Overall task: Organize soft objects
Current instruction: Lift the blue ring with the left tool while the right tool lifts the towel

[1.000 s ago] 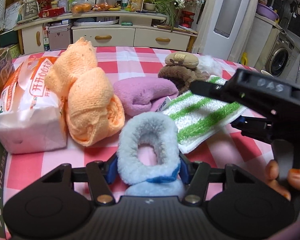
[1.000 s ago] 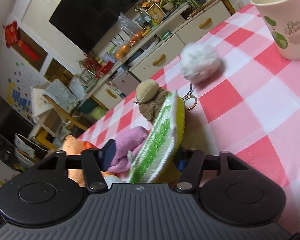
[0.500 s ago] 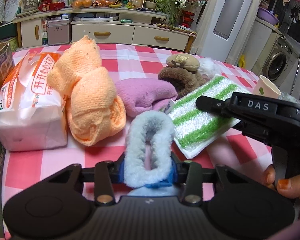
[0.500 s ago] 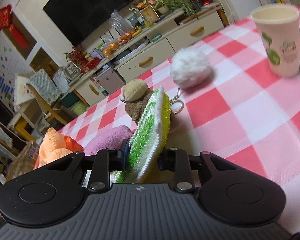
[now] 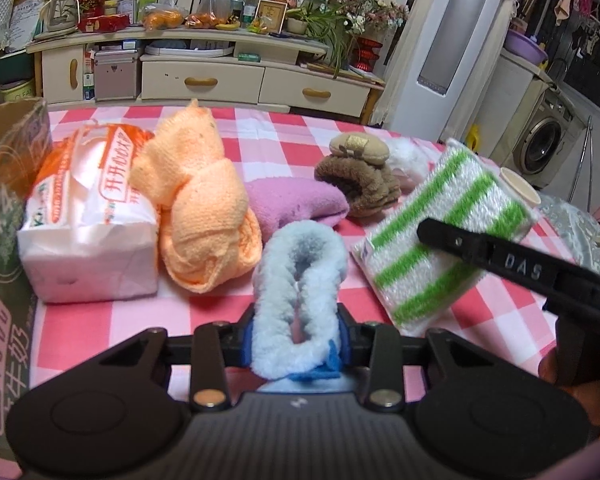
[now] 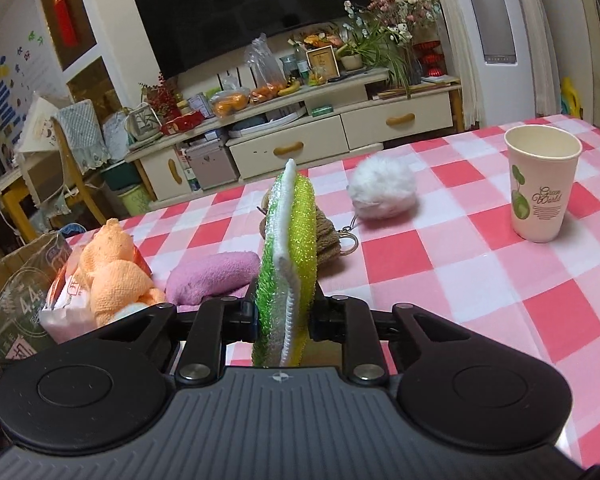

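My left gripper is shut on a fluffy light-blue slipper, squeezed flat and held above the checked table. My right gripper is shut on a green-and-white striped scrub pad, held on edge off the table; the pad also shows in the left wrist view with the right gripper's arm across it. On the table lie an orange knitted cloth, a purple cloth, a brown plush slipper and a white pompom.
A tissue pack lies at the left beside a cardboard box. A paper cup stands at the right of the red-and-white checked table. A TV cabinet stands behind the table.
Both grippers closed and rose: the left squeezed the blue slipper flat and lifted it, the right clamped the striped pad and raised it upright off the table.
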`<action>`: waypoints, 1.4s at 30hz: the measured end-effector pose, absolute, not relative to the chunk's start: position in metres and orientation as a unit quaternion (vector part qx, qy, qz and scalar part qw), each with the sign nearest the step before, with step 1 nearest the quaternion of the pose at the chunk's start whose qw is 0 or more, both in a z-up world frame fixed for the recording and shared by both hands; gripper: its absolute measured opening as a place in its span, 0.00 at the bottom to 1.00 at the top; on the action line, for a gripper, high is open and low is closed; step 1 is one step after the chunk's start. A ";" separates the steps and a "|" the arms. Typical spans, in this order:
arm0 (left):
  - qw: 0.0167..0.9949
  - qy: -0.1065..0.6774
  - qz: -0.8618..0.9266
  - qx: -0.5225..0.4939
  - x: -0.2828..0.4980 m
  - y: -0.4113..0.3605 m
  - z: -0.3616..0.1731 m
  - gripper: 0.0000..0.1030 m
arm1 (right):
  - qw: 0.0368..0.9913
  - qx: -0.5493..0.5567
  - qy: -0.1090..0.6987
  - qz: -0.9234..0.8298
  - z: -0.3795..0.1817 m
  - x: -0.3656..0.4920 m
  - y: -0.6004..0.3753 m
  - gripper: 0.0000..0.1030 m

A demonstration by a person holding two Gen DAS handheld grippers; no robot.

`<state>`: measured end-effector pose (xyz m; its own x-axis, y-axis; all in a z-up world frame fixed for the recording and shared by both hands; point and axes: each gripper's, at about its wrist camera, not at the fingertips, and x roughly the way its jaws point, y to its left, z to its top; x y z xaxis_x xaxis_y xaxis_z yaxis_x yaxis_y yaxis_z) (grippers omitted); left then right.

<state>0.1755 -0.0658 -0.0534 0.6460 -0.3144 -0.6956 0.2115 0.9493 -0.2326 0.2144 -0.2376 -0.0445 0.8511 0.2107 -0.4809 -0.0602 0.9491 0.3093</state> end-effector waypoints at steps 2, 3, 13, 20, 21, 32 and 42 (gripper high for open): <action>0.906 0.390 -0.147 -0.068 0.174 -0.063 -0.050 0.35 | 0.952 0.141 0.262 0.068 -0.042 0.213 -0.238 0.24; 0.907 0.388 -0.147 -0.069 0.174 -0.062 -0.049 0.35 | 0.953 0.139 0.260 0.066 -0.042 0.211 -0.237 0.24; 0.912 0.371 -0.155 -0.079 0.166 -0.049 -0.038 0.35 | 0.957 0.129 0.258 0.040 -0.040 0.197 -0.237 0.24; 0.918 0.351 -0.164 -0.086 0.158 -0.037 -0.024 0.35 | 0.960 0.123 0.249 0.029 -0.029 0.177 -0.235 0.24; 0.919 0.347 -0.165 -0.087 0.156 -0.035 -0.022 0.35 | 0.961 0.120 0.247 0.028 -0.027 0.175 -0.233 0.24; 0.936 0.296 -0.155 -0.109 0.141 0.003 0.007 0.35 | 0.971 0.091 0.212 0.061 0.006 0.157 -0.198 0.24; 0.952 0.247 -0.114 -0.142 0.129 0.060 0.032 0.35 | 0.969 0.089 0.185 0.135 0.039 0.156 -0.152 0.24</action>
<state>0.1286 0.0595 0.0324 0.8518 -0.2880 -0.4376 0.1475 0.9334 -0.3272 0.1557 -0.1521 0.0391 0.8950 0.2951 -0.3346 -0.2291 0.9475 0.2230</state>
